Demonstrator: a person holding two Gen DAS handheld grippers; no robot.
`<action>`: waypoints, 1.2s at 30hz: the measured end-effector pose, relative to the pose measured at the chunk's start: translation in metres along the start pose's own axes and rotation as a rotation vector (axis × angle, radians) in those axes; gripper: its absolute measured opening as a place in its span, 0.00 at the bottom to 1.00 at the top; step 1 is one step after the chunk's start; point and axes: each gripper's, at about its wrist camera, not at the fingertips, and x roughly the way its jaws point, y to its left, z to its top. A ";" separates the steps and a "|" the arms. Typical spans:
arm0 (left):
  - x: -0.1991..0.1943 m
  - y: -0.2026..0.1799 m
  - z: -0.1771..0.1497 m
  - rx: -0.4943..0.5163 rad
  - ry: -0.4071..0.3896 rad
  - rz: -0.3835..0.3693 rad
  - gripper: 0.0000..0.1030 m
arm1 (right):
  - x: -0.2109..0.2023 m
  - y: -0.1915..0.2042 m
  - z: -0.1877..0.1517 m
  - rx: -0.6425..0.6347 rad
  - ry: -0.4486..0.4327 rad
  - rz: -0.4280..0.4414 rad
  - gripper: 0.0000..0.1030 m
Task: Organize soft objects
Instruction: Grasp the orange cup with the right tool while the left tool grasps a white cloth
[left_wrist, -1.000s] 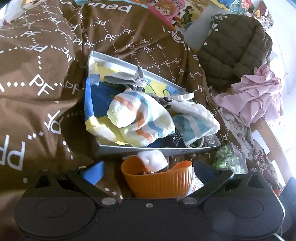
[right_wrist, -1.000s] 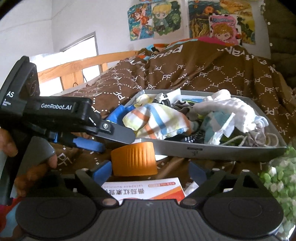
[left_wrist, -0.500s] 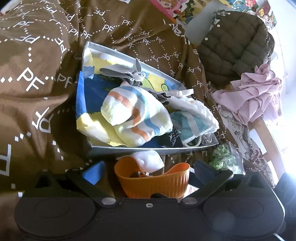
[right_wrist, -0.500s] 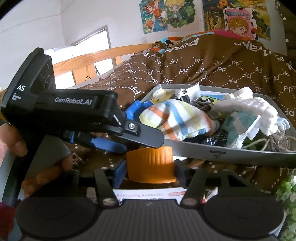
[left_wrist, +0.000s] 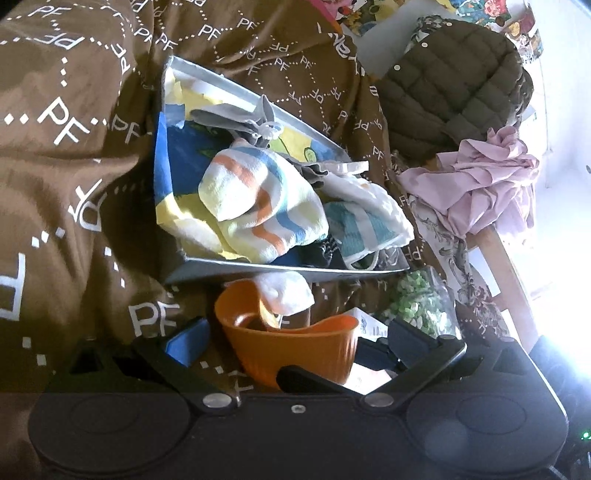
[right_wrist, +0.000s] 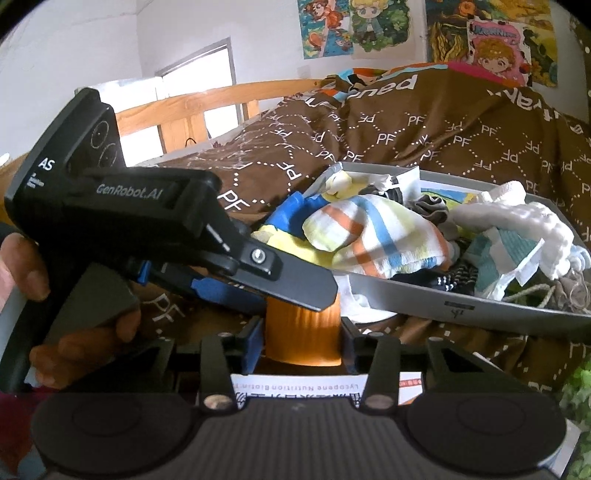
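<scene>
The right tool (right_wrist: 303, 334) is closing on the orange cup (right_wrist: 301, 332), its pads at the ribbed sides, probably to steady it by the grey tray's (right_wrist: 461, 304) near edge. The left tool (left_wrist: 295, 343) stands open around the same cup, gripping nothing. A white cloth (left_wrist: 286, 291) droops from the cup on a bed with a brown blanket (left_wrist: 74, 147), beneath postered walls.

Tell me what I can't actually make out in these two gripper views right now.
- Inside of the orange cup: right view shows only its ribbed wall, and the left gripper crosses its top.
- Cup's contents: in the left view the white cloth covers part of the opening.
- Box label: right view, cut off by the right gripper, whose fingers are closing around the cup.
- Tray bottom: buried under cloths.
</scene>
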 end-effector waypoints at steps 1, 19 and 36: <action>0.000 0.001 -0.001 0.003 0.000 0.000 0.99 | 0.001 0.001 0.000 -0.004 0.003 -0.004 0.48; 0.008 0.004 0.013 -0.076 -0.003 -0.014 0.99 | -0.026 -0.002 -0.004 -0.064 -0.003 -0.082 0.17; 0.042 -0.016 0.011 -0.047 -0.037 0.193 0.86 | -0.053 -0.047 -0.012 -0.003 -0.037 -0.226 0.17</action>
